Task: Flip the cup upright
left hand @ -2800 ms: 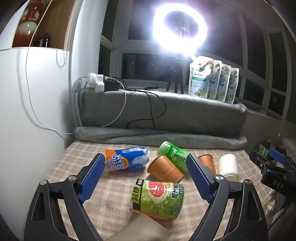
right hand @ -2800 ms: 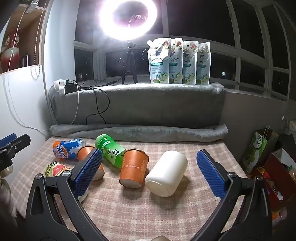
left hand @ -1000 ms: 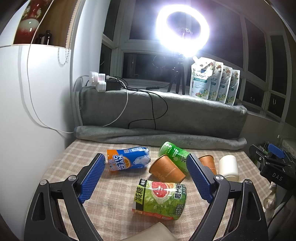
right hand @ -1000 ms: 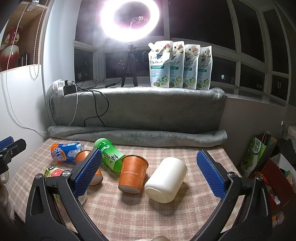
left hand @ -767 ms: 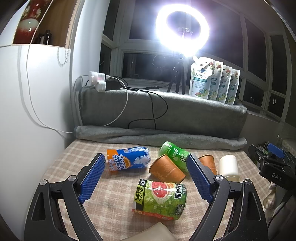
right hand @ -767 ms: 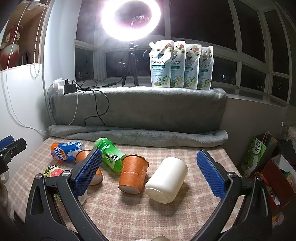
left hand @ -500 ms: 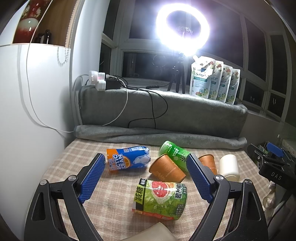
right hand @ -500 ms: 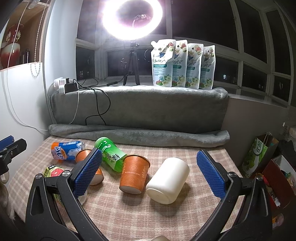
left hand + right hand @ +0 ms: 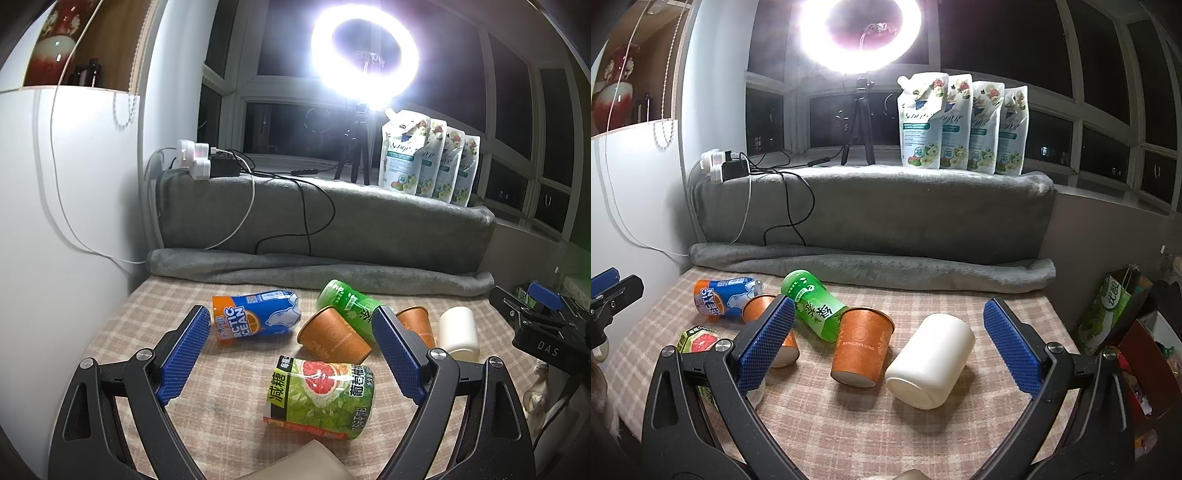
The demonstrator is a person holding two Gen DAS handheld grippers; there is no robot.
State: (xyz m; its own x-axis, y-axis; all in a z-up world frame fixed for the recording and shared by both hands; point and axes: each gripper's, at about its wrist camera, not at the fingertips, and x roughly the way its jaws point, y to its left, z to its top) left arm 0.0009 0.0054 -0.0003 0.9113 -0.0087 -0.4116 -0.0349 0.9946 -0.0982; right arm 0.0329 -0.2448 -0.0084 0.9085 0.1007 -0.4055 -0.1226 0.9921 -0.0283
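Note:
Several cups lie on their sides on the checked tablecloth (image 9: 849, 424). A white cup (image 9: 931, 362) and an orange cup (image 9: 862, 341) lie between my right gripper's open jaws, a little ahead. A green cup (image 9: 812, 304), a second orange cup (image 9: 332, 336), a blue-orange cup (image 9: 255, 319) and a grapefruit-print cup (image 9: 321, 397) lie further left. My left gripper (image 9: 291, 354) is open and empty above the grapefruit-print cup. My right gripper (image 9: 886, 347) is open and empty.
A grey blanket roll (image 9: 871, 266) and a padded ledge (image 9: 325, 218) close the table's back. A white cabinet (image 9: 55, 221) stands at the left. Cables (image 9: 295, 206) hang over the ledge. Bags and boxes (image 9: 1115, 314) sit beyond the right edge.
Both views have shifted very slightly. The cups have not moved and both grippers stay open.

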